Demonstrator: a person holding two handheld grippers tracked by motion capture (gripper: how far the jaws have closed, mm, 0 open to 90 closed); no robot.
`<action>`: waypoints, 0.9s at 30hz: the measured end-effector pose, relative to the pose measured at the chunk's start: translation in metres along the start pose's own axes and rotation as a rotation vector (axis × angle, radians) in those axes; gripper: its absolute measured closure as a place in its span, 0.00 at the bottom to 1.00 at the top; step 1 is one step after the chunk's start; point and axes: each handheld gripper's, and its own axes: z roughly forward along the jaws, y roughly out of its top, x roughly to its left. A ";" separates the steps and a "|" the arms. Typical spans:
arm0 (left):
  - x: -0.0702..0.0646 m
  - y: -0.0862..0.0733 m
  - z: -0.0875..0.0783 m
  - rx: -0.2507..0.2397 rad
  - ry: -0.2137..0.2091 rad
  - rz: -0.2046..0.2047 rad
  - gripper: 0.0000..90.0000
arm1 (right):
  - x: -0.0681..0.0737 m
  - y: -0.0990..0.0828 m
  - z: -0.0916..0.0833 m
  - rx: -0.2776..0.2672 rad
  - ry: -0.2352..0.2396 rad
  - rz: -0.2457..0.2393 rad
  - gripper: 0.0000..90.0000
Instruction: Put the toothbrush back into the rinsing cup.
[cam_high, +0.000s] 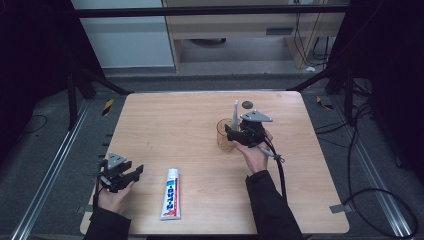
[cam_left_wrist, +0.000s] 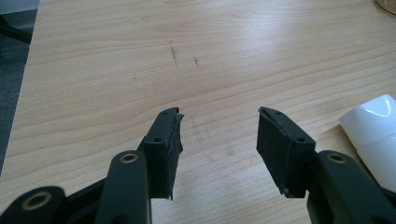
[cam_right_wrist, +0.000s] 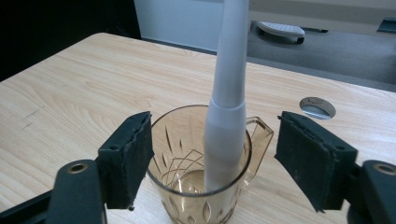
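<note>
A: Two grippers up. Right gripper (cam_right_wrist: 215, 163) at the cup (cam_high: 225, 136), jaws spread wide either side of the rim, pads off the glass. Toothbrush (cam_right_wrist: 227, 107) standing in the cup, leaning a bit toward 1 o'clock, free of both pads.

B: Step?

A: Looks like the release after dropping the brush in. Cup sits right of table (cam_high: 165, 115) centre, handle at 3 o'clock in the right gripper view, round grommet (cam_high: 247, 104) just beyond at 1 o'clock.

B: Left side?

A: Left gripper (cam_left_wrist: 219, 135) parked near the 7 o'clock corner, jaws spread, nothing between, bare wood ahead. Toothpaste (cam_high: 170, 194) lying flat just to its 3 o'clock, cap (cam_left_wrist: 373, 119) end poking into the left gripper view at the right edge.

B: Next?

A: Probably back the right gripper straight out toward 6 o'clock, jaws kept wide so neither pad clips the rim or tips the brush. Then likely toothpaste: swing left gripper toward 3 o'clock, straddle the tube across its width, close mid-body. Tube lies along 12–6, so wrist roll needed to square the pads.

B: Risk?

A: Cup light, brush top-heavy. Slow exit.
</note>
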 end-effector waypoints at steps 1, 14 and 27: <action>-0.001 0.000 0.000 0.001 -0.004 0.002 0.55 | 0.000 0.000 -0.002 0.002 0.002 0.005 0.29; -0.009 -0.002 -0.004 0.008 -0.054 -0.005 0.67 | -0.010 -0.016 -0.038 0.031 0.012 -0.013 0.27; -0.031 -0.007 -0.005 0.092 -0.126 0.075 0.85 | -0.041 -0.052 -0.080 0.083 0.008 -0.013 0.33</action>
